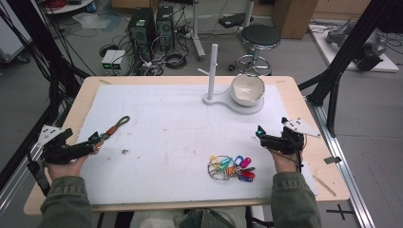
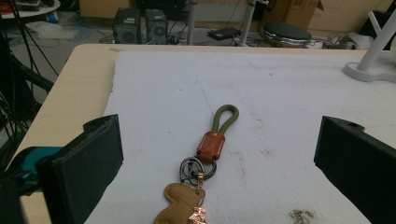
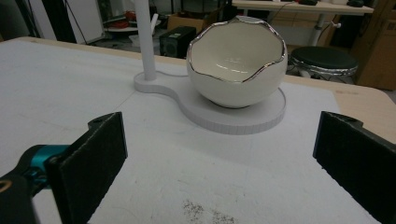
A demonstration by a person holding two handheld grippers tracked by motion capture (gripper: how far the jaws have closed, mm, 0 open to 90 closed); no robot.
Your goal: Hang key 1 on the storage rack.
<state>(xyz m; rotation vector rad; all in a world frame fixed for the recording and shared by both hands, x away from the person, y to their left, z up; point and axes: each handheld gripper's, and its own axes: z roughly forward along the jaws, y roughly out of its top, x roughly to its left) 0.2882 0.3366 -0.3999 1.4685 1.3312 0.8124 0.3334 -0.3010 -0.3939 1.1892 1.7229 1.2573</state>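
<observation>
Lab room, cables and PC towers on the floor behind; wooden counter [image 1: 81,102] covered by a white foam mat [image 1: 180,133]. Landmark: white stand with upright peg post [image 1: 212,71] and flat base at the far side of the mat, holding a cream eggshell-shaped bowl with silver jagged rim [image 1: 247,89].

Thing in hand: keychain with olive cord loop, brown leather sleeve, dark metal ring and tan leather charm [image 2: 205,163], lying flat on the mat well left of the stand and nearer the person, loop pointing roughly toward the stand. Left gripper [image 1: 97,141] sits right at its charm end, jaws spread wide, nothing between the pads yet; the charm lies centred between them in the left gripper view.

Right gripper [image 1: 260,132] rests near the mat's right edge, on the person's side of the stand, jaws spread, empty, aimed at the bowl. Bunch of coloured plastic key tags on a wire ring [image 1: 230,167] lies on the person's side of the stand, just left of the right gripper.

Likely step: grasp the keychain. Do it well: keep it centred, come low, pinch the leather sleeve or ring rather than the floppy charm, leave the loop free for hooking on the peg.
</observation>
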